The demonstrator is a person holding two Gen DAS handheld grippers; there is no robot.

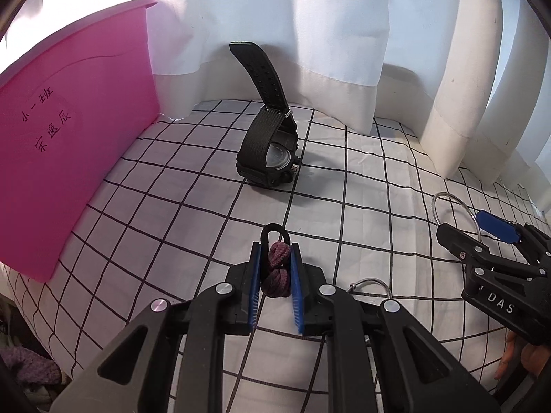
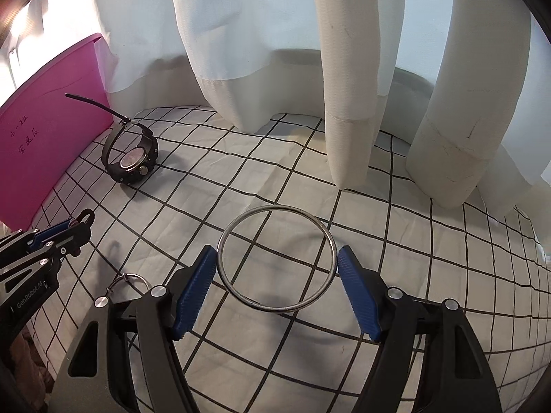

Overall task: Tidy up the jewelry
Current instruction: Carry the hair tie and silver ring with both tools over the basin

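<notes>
My left gripper (image 1: 274, 268) is shut on a purple knotted hair tie with a black loop (image 1: 274, 268), just above the checked cloth. My right gripper (image 2: 277, 263) is open, its blue pads on either side of a silver bangle (image 2: 277, 258) that lies on the cloth; whether the pads touch it I cannot tell. The bangle also shows in the left wrist view (image 1: 454, 211), by the right gripper (image 1: 482, 237). A black wristwatch (image 1: 272, 153) stands on its side farther back, strap raised; it also shows in the right wrist view (image 2: 132, 158). A small silver ring (image 2: 129, 284) lies by my right gripper's left finger.
A pink box (image 1: 69, 144) with handwritten characters stands at the left edge of the checked cloth (image 1: 172, 206). White curtains (image 1: 310, 34) hang along the back and right. The left gripper shows at the left of the right wrist view (image 2: 51, 241).
</notes>
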